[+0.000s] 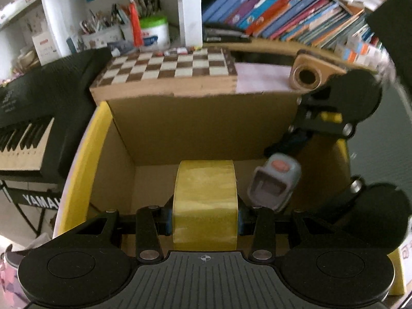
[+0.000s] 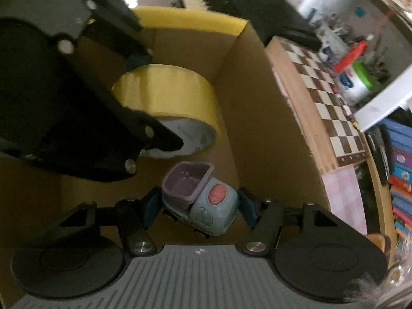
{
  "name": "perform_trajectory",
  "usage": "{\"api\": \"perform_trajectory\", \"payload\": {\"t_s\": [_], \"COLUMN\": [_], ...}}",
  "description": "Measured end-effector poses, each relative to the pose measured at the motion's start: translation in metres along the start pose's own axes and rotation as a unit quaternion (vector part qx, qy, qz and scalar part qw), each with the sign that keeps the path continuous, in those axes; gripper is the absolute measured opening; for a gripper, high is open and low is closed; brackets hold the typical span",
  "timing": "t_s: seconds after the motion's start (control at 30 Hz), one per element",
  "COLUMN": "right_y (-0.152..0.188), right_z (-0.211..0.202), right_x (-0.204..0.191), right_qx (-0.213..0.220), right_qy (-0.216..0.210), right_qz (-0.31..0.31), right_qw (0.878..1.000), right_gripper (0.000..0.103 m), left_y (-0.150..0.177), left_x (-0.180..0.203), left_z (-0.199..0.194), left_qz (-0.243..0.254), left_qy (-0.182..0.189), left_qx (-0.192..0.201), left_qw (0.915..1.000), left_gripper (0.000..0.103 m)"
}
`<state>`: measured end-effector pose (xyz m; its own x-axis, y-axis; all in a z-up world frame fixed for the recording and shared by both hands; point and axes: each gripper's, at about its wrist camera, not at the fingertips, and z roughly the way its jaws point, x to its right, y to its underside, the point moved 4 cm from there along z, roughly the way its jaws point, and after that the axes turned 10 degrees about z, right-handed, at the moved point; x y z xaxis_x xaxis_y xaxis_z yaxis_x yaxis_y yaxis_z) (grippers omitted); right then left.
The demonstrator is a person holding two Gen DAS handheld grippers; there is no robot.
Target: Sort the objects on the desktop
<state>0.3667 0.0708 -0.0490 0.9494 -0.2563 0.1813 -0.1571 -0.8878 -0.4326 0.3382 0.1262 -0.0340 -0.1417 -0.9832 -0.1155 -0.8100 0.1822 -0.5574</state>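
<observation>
My left gripper (image 1: 204,217) is shut on a roll of yellow tape (image 1: 205,200) and holds it upright inside an open cardboard box (image 1: 200,126). My right gripper (image 2: 199,207) reaches into the same box; its blue pads (image 2: 150,206) stand apart from a small grey-blue toy truck (image 2: 199,202) with a pink spot, which sits between them. The truck (image 1: 274,182) shows at the right of the tape in the left wrist view, below the right gripper's body (image 1: 332,108). The tape (image 2: 167,95) and the left gripper's body (image 2: 64,103) show beyond the truck in the right wrist view.
The box has a yellow rim (image 1: 85,170). A chessboard (image 1: 167,68) lies just behind it, with a wooden toy camera (image 1: 306,76) at its right. A black Yamaha keyboard (image 1: 33,118) stands left. Shelves hold books (image 1: 283,13), pen cups and a green-lidded jar (image 1: 154,33).
</observation>
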Motion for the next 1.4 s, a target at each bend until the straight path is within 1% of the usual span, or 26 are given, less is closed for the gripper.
{"api": "perform_trajectory", "payload": {"t_s": [0.1,0.2,0.27,0.4,0.47,0.53,0.57,0.6,0.63,0.7,0.73,0.8,0.87,0.93,1.0,1.07,1.13,1.27,1.4], "right_y": [-0.001,0.0,0.003,0.002,0.003,0.003,0.002,0.001,0.001,0.002,0.003,0.006,0.007,0.009,0.013,0.018,0.024,0.036,0.045], "right_z": [0.005,0.007,0.011,0.009,0.007,0.007,0.006,0.007,0.006,0.002,-0.001,-0.007,-0.016,-0.03,-0.046,-0.064,-0.079,-0.108,-0.135], "right_x": [0.004,0.008,0.009,0.013,0.011,0.012,0.012,0.013,0.013,0.013,0.014,0.017,0.019,0.021,0.023,0.021,0.019,0.013,0.012], "right_qx": [-0.015,-0.027,-0.037,-0.033,-0.032,-0.03,-0.028,-0.026,-0.024,-0.018,-0.012,-0.001,0.016,0.044,0.077,0.109,0.131,0.167,0.203], "right_qy": [0.003,-0.007,-0.006,-0.008,-0.009,-0.008,-0.009,-0.009,-0.006,-0.002,-0.001,-0.004,0.004,0.014,0.026,0.027,0.03,0.036,0.054], "right_qz": [-0.014,-0.011,-0.017,-0.011,-0.01,-0.007,-0.004,0.0,0.004,0.015,0.026,0.051,0.07,0.091,0.126,0.158,0.175,0.204,0.249], "right_qw": [1.0,1.0,0.999,0.999,0.999,0.999,1.0,1.0,1.0,1.0,1.0,0.999,0.997,0.995,0.989,0.981,0.975,0.964,0.946], "right_gripper": [0.061,0.061,0.061,0.061,0.061,0.061,0.062,0.063,0.065,0.071,0.076,0.076,0.076,0.076,0.076,0.076,0.074,0.073,0.073], "left_y": [0.0,0.001,0.001,0.001,0.0,0.0,-0.001,-0.001,-0.001,-0.001,-0.001,-0.002,-0.002,-0.002,0.0,0.002,0.005,0.014,0.022], "left_x": [-0.001,-0.001,-0.001,-0.001,-0.001,0.0,0.001,0.001,0.002,0.004,0.006,0.008,0.01,0.011,0.01,0.008,0.007,0.005,0.006], "left_z": [0.002,0.004,0.005,0.007,0.004,0.001,-0.001,-0.004,-0.007,-0.015,-0.02,-0.029,-0.041,-0.054,-0.068,-0.082,-0.094,-0.114,-0.134], "left_qz": [-0.007,-0.004,-0.004,-0.007,-0.004,0.0,-0.001,0.0,0.003,0.01,0.015,0.023,0.027,0.021,0.008,-0.005,-0.019,-0.04,-0.054], "left_qy": [0.01,0.013,0.014,0.021,0.021,0.015,0.009,0.002,-0.003,-0.011,-0.015,-0.024,-0.041,-0.054,-0.06,-0.062,-0.065,-0.074,-0.087], "left_qx": [-0.007,-0.017,-0.02,-0.023,-0.013,-0.003,0.001,0.006,0.012,0.024,0.033,0.05,0.071,0.097,0.119,0.14,0.157,0.18,0.202], "left_qw": [0.9999,0.9998,0.9997,0.9995,0.9997,0.9999,1.0,1.0,0.9999,0.9996,0.9992,0.9982,0.9963,0.9936,0.991,0.9882,0.9853,0.9801,0.974], "left_gripper": [0.04,0.04,0.04,0.041,0.043,0.051,0.058,0.064,0.067,0.077,0.078,0.078,0.079,0.08,0.082,0.082,0.082,0.083,0.085]}}
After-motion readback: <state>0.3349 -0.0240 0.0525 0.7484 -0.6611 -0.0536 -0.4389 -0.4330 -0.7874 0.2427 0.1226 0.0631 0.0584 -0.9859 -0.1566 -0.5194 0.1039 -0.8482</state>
